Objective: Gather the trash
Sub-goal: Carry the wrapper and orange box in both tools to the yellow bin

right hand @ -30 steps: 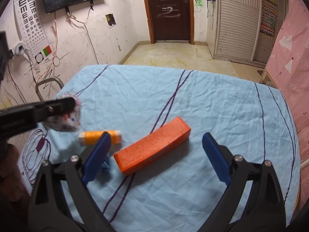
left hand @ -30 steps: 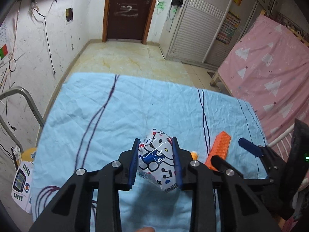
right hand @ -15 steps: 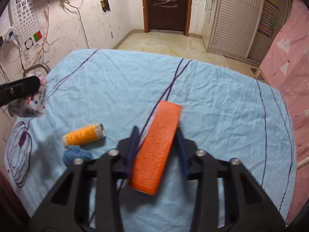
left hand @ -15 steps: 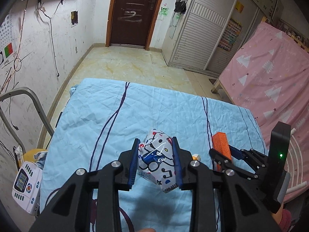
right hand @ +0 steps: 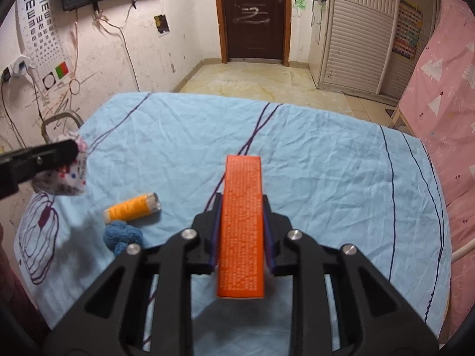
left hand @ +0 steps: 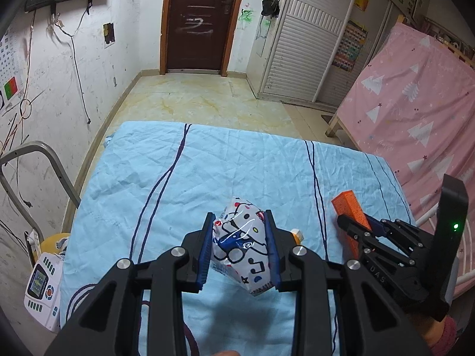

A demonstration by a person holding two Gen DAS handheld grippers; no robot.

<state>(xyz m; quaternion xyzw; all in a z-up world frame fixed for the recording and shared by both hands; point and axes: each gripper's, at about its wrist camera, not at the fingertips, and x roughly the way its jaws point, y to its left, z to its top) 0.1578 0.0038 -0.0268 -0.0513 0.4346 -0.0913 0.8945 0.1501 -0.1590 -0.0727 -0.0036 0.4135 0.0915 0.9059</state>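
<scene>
My left gripper (left hand: 239, 231) is shut on a white cartoon-printed snack packet (left hand: 242, 246) and holds it above the blue tablecloth (left hand: 207, 163). My right gripper (right hand: 242, 207) is shut on a long orange box (right hand: 242, 222), lifted off the cloth and pointing away from me. In the left wrist view the right gripper (left hand: 360, 225) with the orange box (left hand: 348, 207) is at the right. In the right wrist view the left gripper's finger (right hand: 44, 154) and the packet (right hand: 69, 178) are at the far left.
An orange thread spool (right hand: 132, 207) and a blue yarn clump (right hand: 123, 235) lie on the cloth at the front left. A metal chair frame (left hand: 35, 166) and a yellow bin (left hand: 55, 241) stand left of the table. A pink-covered bed (left hand: 415, 124) is on the right.
My right gripper closed on the orange box, turned it lengthwise and lifted it off the cloth. My left gripper kept hold of the packet and rose a little.
</scene>
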